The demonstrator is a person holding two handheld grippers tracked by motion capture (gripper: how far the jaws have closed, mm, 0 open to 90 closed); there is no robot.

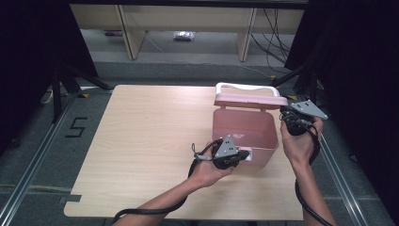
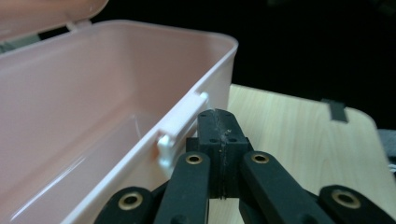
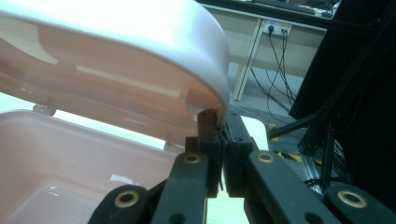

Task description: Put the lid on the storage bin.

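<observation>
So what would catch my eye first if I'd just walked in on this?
Probably the pink plastic box at the right of the wooden table, its lid with a white handle raised partway. Next, the two hand-held tools: the left gripper, jaws shut, sits against the box's near wall by the white latch, while the right gripper grips the lid's right edge.

box point(image 2: 116, 121): far end and lid cut by the left gripper view's top and left edges | lid point(image 3: 140, 51): cropped at top and left of the right gripper view, glare washes out its top | right gripper point(image 1: 288, 114): jaw tips hidden behind lid edge in the high view | small object on floor point(image 1: 184, 36): too small to identify
</observation>
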